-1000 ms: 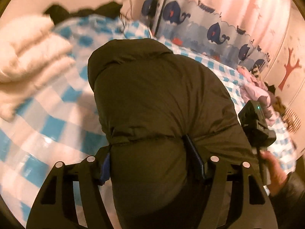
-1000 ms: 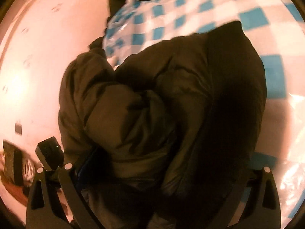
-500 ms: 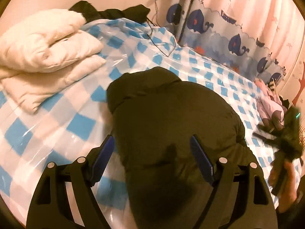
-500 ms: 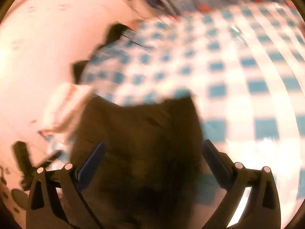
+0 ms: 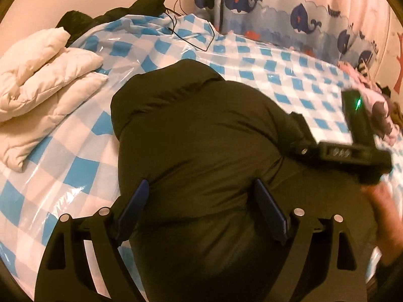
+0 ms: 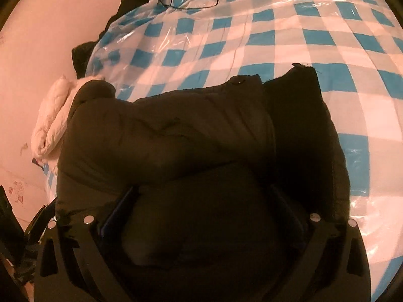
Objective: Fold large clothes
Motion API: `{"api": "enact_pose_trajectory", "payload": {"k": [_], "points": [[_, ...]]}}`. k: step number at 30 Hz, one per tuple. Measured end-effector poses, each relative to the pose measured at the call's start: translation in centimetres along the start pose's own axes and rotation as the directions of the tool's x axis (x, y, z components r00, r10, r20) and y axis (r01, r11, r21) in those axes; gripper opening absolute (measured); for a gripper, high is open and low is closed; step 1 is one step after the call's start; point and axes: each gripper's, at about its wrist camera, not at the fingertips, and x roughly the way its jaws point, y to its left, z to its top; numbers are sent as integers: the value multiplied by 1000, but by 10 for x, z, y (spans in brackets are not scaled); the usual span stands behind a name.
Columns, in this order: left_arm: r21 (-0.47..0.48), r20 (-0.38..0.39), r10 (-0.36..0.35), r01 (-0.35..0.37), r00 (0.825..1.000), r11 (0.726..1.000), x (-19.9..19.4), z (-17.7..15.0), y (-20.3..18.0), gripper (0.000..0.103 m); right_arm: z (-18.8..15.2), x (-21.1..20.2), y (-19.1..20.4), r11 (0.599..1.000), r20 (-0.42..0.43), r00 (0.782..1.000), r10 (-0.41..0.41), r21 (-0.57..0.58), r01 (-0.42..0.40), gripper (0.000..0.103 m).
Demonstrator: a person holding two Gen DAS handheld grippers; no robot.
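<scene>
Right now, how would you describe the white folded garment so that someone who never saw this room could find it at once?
Start from the bed with the blue-and-white checked cover. A big dark puffy jacket lies in its middle; look past it toward the plain wall side. There lies the white quilted jacket, folded in stacked layers, the only pale, cream-coloured garment there; the clothes behind it are black.

Both wrist cameras tilt steeply down, close over the dark jacket (image 5: 201,130) on the checkered bed (image 5: 289,75). The left faces the whale curtain (image 5: 277,7); the right faces the wall. The 2 views share jacket, bed and white quilt (image 5: 42,80).
</scene>
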Motion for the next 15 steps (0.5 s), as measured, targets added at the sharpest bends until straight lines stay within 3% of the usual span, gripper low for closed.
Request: {"api": "enact_pose_trajectory", "payload": {"k": [2, 5, 7, 9, 11, 15], "points": [[5, 9, 12, -12, 1000, 1000, -7, -2, 2, 82, 0, -17, 4, 1000, 29, 999, -26, -9, 27, 96], [23, 24, 36, -36, 999, 999, -19, -7, 3, 82, -18, -64, 30, 997, 140, 990, 26, -79, -15, 96], [31, 24, 45, -45, 999, 998, -21, -10, 2, 82, -40, -86, 47, 986, 163, 984, 73, -162, -47, 96], [27, 23, 47, -48, 999, 998, -22, -12, 1, 82, -56, -81, 56, 978, 138, 990, 24, -209, 5, 96], [9, 9, 46, -46, 999, 999, -20, -14, 2, 82, -68, -44, 50, 975, 22, 998, -65, -213, 68, 97], [40, 23, 83, -84, 996, 996, -35, -20, -8, 82, -72, -28, 36, 987, -16, 998, -64, -152, 61, 96]]}}
